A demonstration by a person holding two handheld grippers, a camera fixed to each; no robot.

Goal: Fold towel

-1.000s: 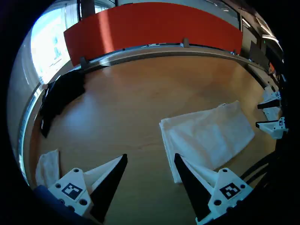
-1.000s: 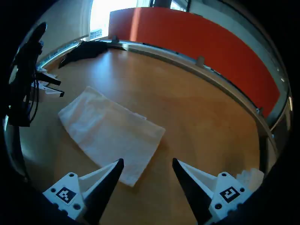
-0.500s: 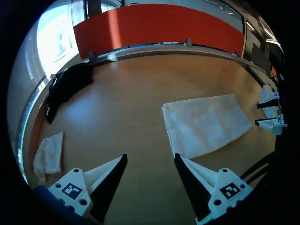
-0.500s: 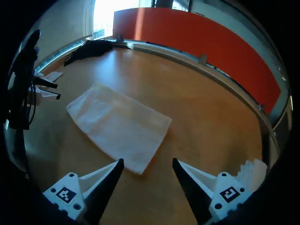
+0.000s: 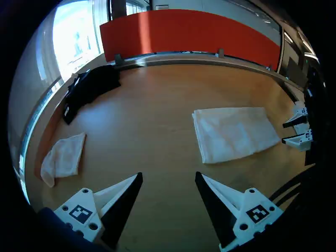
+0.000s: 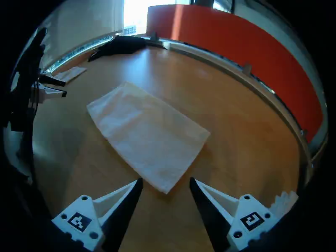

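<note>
A white towel (image 5: 235, 133), folded into a rectangle, lies flat on the wooden table (image 5: 155, 113). My left gripper (image 5: 168, 187) is open with nothing between its fingers, and the towel sits ahead of it to the right. In the right gripper view the towel (image 6: 147, 130) lies diagonally, its near corner just ahead of my open right gripper (image 6: 165, 189). The right gripper (image 5: 297, 131) also appears at the towel's far right end in the left gripper view. The left gripper (image 6: 49, 87) sits off the towel's left end in the right gripper view.
A small crumpled white cloth (image 5: 63, 156) lies near the table's left edge, also seen as the small cloth (image 6: 69, 74). A black garment (image 5: 88, 86) lies at the back left. An orange panel (image 5: 189, 31) runs along the far edge. Another white cloth (image 6: 285, 201) sits at the lower right.
Both grippers have drawn back from the towel, which now lies flat and free. The left view has swung left, bringing more of the small cloth in. The right fingers narrowed slightly.
</note>
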